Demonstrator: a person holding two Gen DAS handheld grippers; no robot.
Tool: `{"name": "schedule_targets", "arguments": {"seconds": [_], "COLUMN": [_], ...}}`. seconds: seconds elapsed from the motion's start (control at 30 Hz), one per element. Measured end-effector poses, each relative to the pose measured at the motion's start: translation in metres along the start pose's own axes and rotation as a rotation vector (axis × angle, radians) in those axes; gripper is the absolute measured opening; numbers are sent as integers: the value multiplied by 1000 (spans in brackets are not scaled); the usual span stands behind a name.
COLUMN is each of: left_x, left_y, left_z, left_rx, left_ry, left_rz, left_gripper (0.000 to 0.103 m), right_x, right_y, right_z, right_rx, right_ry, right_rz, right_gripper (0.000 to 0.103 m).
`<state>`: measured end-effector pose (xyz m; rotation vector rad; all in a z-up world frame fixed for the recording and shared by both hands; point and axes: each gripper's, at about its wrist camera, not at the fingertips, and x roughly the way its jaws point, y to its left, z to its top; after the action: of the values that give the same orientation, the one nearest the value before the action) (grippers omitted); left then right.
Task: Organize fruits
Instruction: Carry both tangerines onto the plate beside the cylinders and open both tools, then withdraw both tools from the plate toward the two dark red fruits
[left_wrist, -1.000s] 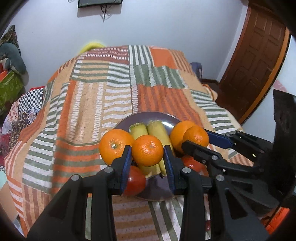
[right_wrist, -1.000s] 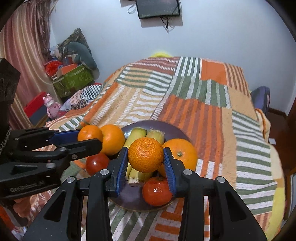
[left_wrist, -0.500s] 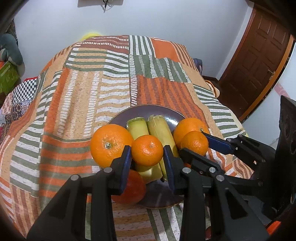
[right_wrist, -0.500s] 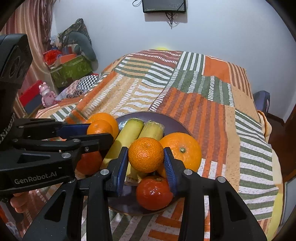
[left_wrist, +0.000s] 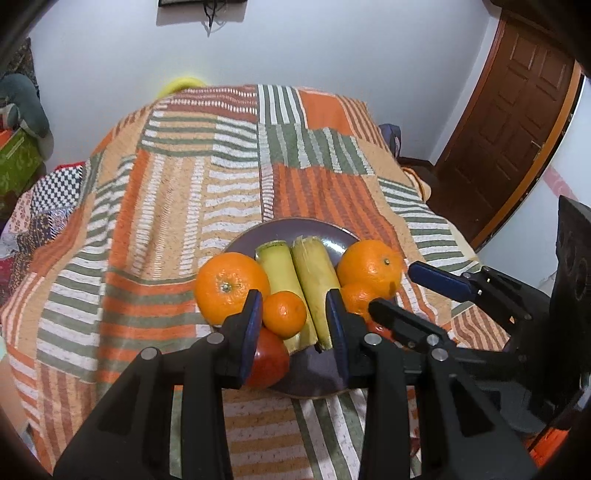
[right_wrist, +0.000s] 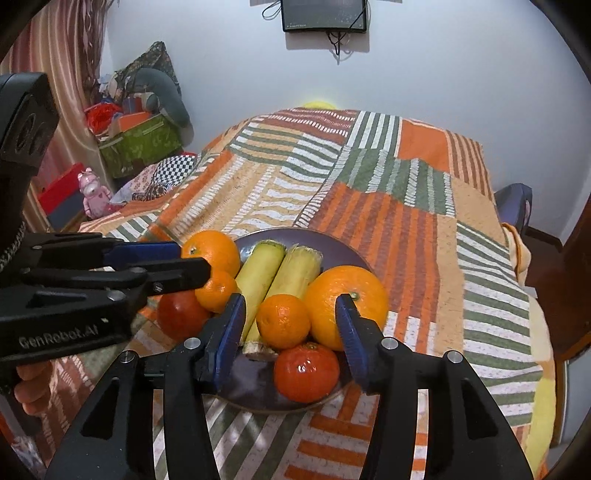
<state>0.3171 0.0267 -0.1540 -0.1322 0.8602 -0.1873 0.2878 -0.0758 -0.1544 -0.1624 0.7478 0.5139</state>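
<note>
Two big oranges (right_wrist: 345, 304) flanking mandarins (right_wrist: 283, 320).

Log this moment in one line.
left gripper: open, left mandarin ungripped | right gripper: jaws just been opening, right mandarin loose between them | plate: holds both

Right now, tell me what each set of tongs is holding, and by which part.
Nothing. The right tongs have just been opening; a mandarin lies loose between them. The left tongs leave a gap beside the second mandarin.
</note>
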Motion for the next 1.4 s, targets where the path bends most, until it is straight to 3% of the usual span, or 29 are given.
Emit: {"name": "schedule_targets", "arguments": {"seconds": [0.37, 0.53, 0.7, 0.83, 1.17, 1.4], "left_x": [-72, -95, -108, -107, -65, -38], "left_y": [-16, -25, -34, -42, -62, -81], "left_z": [-26, -50, -75, -95, -145, -166], "left_rx": [26, 35, 41, 47, 52, 76], "left_ry": [-77, -76, -61, -26, 129, 190], "left_rz": [40, 43, 45, 36, 1, -23], "left_gripper": [35, 38, 47, 54, 55, 54], "right_x": [-64, -91, -106, -107, -107, -98], "right_y": [5, 11, 14, 18, 19, 13], "right_z": [-10, -25, -47, -64, -108, -130], "right_rx": [28, 28, 39, 31, 41, 63], "right_ry": [-61, -71, -54, -23, 43, 91], "right_rz": [10, 1, 6, 1, 20, 32], "right_gripper": [47, 47, 47, 47, 47, 47]}}
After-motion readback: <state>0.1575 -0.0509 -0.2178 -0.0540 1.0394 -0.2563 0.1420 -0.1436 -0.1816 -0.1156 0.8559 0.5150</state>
